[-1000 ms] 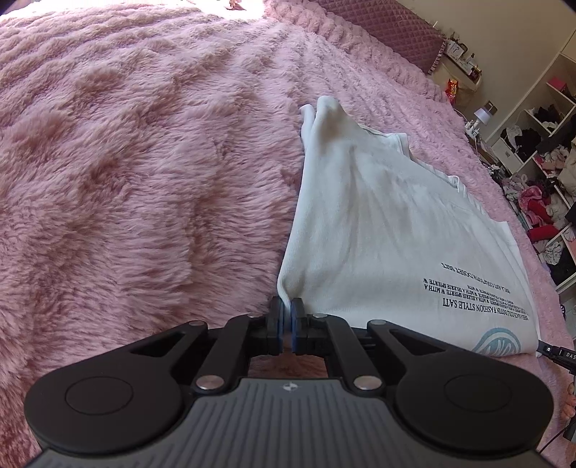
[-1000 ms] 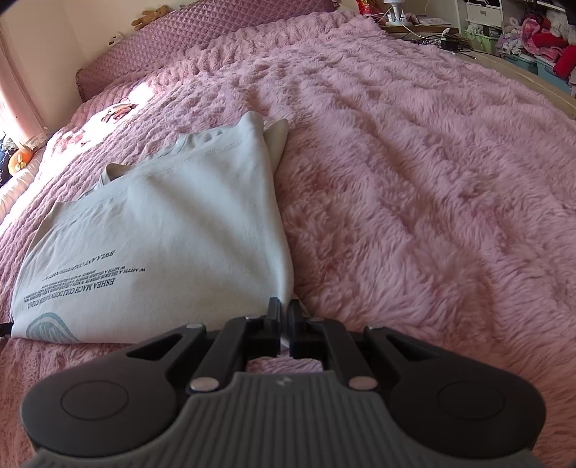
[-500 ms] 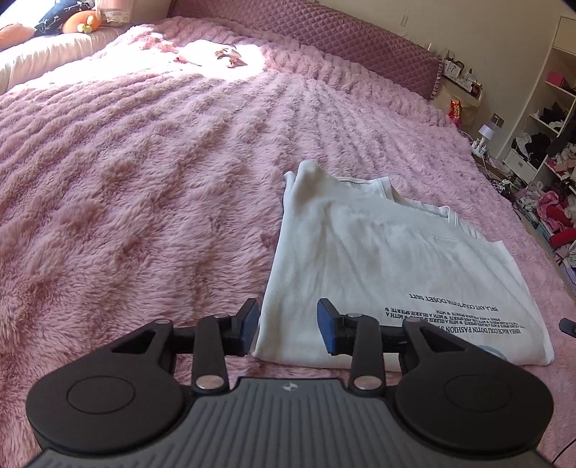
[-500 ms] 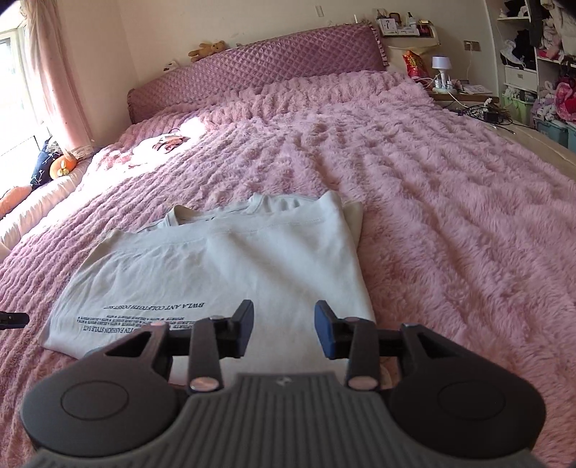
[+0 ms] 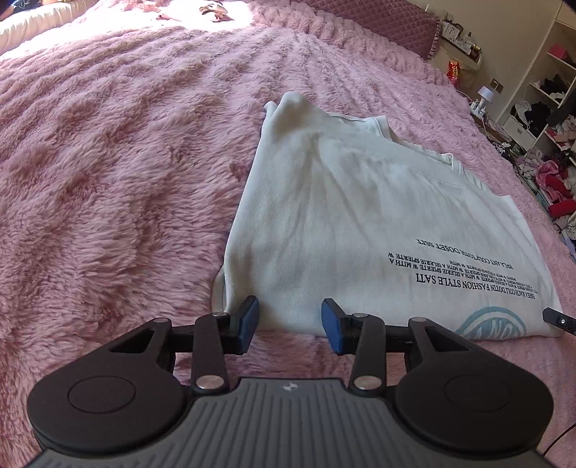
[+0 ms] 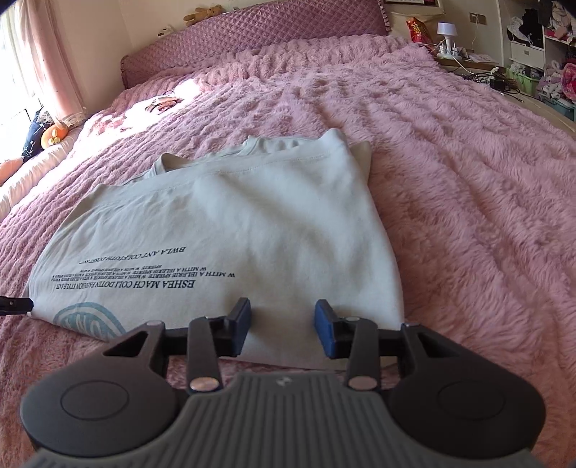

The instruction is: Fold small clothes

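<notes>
A white T-shirt [image 5: 342, 216] with black lettering and a pale blue emblem lies folded flat on the pink furry blanket [image 5: 108, 198]. My left gripper [image 5: 289, 304] hovers at the shirt's near left corner; its jaws are opening and the blue pads grip nothing, the cloth lying loose below them. In the right wrist view the same T-shirt [image 6: 252, 223] fills the middle. My right gripper [image 6: 282, 306] stands open over its near right corner, pads clear of the fabric. A tip of the other gripper shows at each view's edge.
The blanket [image 6: 450, 180] covers a wide bed with a quilted purple headboard [image 6: 270, 25]. A nightstand with a lamp [image 6: 446, 30] and shelves of clothes [image 5: 547, 118] stand past the bed's right side. A small toy [image 6: 162, 104] lies near the pillows.
Both grippers were shut on the shirt's near corners; they have let go, opened and drawn back. The shirt now lies flat on the blanket.
</notes>
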The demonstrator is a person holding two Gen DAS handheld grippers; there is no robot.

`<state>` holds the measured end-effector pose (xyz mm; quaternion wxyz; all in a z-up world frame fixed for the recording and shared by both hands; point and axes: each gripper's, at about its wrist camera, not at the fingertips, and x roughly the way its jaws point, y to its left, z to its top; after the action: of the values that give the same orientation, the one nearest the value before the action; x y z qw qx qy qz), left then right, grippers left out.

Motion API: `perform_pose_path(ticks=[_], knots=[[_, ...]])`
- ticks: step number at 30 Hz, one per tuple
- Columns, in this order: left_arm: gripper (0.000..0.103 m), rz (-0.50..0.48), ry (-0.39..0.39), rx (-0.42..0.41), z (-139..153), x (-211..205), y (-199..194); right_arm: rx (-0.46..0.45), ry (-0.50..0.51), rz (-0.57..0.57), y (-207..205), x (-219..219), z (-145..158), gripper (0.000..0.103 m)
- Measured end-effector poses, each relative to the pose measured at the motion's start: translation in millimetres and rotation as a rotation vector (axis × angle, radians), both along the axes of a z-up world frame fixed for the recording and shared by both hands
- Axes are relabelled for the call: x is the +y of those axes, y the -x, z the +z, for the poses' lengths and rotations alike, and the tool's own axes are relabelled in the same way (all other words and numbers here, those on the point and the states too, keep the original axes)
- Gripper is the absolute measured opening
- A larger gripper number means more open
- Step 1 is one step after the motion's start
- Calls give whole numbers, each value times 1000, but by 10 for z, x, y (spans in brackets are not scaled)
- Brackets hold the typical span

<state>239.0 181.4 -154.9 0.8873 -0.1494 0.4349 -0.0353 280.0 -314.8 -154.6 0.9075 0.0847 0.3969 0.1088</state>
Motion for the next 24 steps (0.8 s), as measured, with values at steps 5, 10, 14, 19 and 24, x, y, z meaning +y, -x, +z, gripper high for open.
perform_pose_path(ticks=[5, 10, 14, 19, 24], knots=[[48, -34, -54, -21, -43, -60, 18, 0, 5, 2, 42, -71, -120, 34], [48, -67, -54, -71, 208, -119, 13, -14, 23, -15, 22, -8, -7, 35], [51, -70, -29, -114, 392, -159, -58, -96, 40, 30, -137, 183, 254, 36], [52, -38, 4, -92, 331, -131, -222, -135, 58, 80, -607, 610, 445, 36], [60, -42, 1, -58, 185, -138, -247, -159, 174, 148, -1280, 1248, 510, 36]])
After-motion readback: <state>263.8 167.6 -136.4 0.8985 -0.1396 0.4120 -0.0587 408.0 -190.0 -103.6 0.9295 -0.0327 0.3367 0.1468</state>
